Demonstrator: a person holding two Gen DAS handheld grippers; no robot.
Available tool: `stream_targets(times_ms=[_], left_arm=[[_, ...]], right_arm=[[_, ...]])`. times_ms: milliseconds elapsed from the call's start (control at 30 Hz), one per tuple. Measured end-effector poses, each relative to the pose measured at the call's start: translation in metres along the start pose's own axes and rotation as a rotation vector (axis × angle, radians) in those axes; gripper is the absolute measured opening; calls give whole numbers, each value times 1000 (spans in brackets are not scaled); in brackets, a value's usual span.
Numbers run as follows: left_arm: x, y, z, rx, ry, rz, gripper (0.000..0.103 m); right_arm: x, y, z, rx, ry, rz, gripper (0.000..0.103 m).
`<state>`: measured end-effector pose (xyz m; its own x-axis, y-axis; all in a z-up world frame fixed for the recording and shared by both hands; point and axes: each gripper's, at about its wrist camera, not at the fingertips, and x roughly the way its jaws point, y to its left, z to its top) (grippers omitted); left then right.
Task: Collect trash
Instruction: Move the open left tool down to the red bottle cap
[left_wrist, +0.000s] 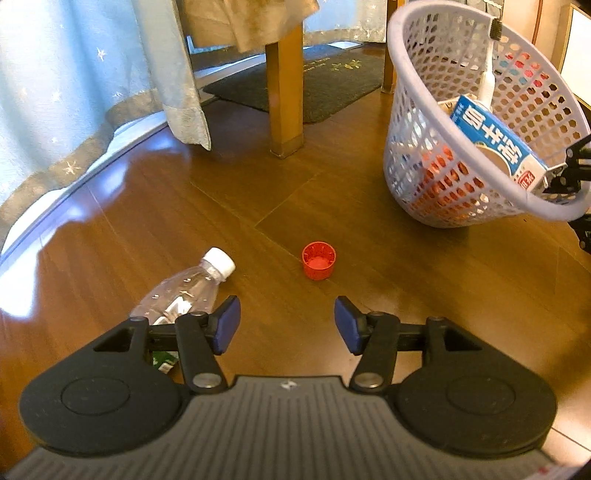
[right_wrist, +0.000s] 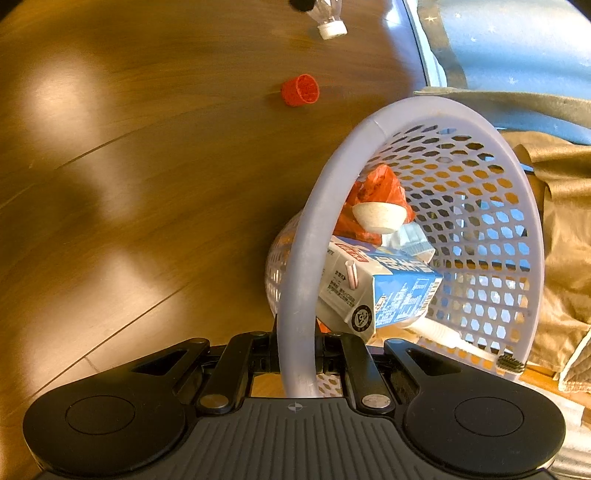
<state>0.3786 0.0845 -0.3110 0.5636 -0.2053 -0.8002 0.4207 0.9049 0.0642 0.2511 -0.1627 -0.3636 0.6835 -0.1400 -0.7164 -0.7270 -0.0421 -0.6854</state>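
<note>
A small red cap (left_wrist: 318, 260) lies on the wooden floor just ahead of my left gripper (left_wrist: 286, 325), which is open with nothing between its blue pads. A clear plastic bottle (left_wrist: 184, 291) with a white cap lies on its side at the left pad, partly hidden under the finger. My right gripper (right_wrist: 295, 356) is shut on the rim of a white perforated basket (right_wrist: 480, 206) and holds it tilted. Inside are a blue and white drink carton (right_wrist: 384, 291), a red bag (right_wrist: 376, 192) and a small white bowl (right_wrist: 378, 218). The red cap (right_wrist: 300, 89) and the bottle's cap (right_wrist: 332, 28) lie farther off on the floor.
A wooden table leg (left_wrist: 284, 92) stands beyond the cap, with a dark doormat (left_wrist: 314, 85) behind it. Pale blue curtains (left_wrist: 74, 74) hang along the left. A brown cloth (right_wrist: 565, 229) drapes beside the basket. The basket (left_wrist: 480, 122) leans at the right in the left wrist view.
</note>
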Motion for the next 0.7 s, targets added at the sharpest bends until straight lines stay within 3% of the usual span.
stream_targets(times_ms=[700], left_arm=[[68,-14,16,-55,-35,-8,54]], right_arm=[[2,4,-13,-16,-17,-23,6]])
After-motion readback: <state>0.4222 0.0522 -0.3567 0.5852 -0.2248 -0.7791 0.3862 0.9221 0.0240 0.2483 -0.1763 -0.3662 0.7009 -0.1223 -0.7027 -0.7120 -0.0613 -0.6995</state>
